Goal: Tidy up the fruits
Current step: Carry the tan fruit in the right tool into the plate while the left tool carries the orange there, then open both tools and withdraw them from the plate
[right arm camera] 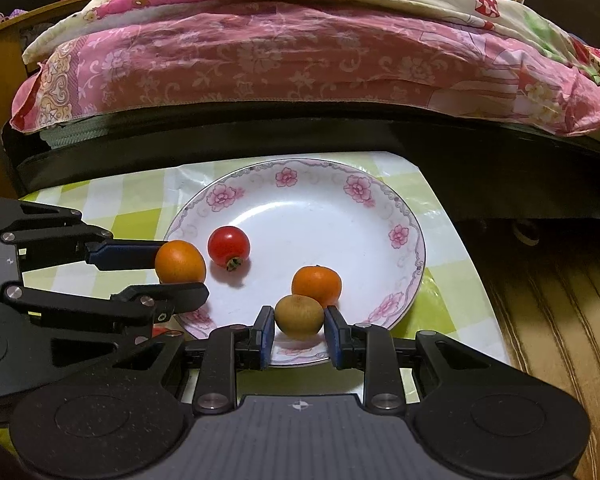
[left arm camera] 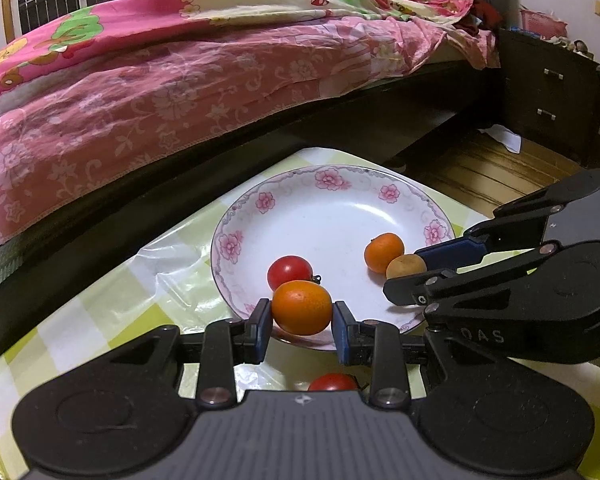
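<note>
Bed [left arm camera: 140,92] with pink floral cover fills the upper frame in both views. Desk [right arm camera: 112,216] under green-checked plastic, lower centre. Floral-rimmed plate [left arm camera: 332,178] mid-frame holds one red tomato [left arm camera: 290,270] and one small orange [left arm camera: 384,252]. Left claw [left arm camera: 302,330] grasps a larger orange [left arm camera: 302,307] over the plate's near rim. Right claw [right arm camera: 298,334] grasps a tan-brown fruit [right arm camera: 300,316], likewise at the near rim. A second tomato [left arm camera: 334,382] sits low in the left view, off the plate. Risk: round fruit let go at the sloped rim may roll off, or knock its neighbours; the two claws sit near each other and could clash.
</note>
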Demonstrator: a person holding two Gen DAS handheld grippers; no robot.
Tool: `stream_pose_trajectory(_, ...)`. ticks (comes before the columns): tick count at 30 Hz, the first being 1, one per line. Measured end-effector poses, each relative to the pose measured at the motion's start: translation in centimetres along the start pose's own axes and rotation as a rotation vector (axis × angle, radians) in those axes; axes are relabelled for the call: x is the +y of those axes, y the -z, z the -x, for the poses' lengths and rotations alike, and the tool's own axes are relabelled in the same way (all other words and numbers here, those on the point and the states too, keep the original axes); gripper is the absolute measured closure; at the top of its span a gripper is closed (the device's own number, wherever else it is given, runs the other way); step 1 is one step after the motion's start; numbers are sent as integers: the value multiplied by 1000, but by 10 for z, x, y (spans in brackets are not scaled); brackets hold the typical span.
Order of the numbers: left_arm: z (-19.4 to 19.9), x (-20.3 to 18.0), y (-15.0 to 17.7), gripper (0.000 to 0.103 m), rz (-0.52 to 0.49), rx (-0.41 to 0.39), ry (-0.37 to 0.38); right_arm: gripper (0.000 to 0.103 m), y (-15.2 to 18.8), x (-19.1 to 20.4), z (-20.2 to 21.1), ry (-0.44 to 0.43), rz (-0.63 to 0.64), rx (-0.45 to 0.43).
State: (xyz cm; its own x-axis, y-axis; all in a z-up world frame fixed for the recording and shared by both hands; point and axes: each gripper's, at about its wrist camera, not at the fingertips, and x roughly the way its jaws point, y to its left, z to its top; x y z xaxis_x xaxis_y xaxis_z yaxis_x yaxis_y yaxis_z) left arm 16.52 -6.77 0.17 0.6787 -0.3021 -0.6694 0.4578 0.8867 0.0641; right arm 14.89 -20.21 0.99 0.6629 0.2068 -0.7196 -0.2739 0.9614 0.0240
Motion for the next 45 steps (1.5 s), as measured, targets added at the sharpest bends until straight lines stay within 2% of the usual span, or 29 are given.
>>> stream_pose_trajectory(8,-2,1,-2,61,5,5,0,73,0,-2,1,-6,-20,-11)
stream_pose_trajectory(17,0,3,-5,59,18,-2,-11,73,-2,-8,3,-3,-35,-30)
stream_pose_trajectory(31,28,7,-6,58,40,-29,-30,72,-9,-21,21,3,-124,-102)
stream_pose_trajectory(45,70,22,18,57,86,12,-48,71,9,13,39,-94,-30,-80)
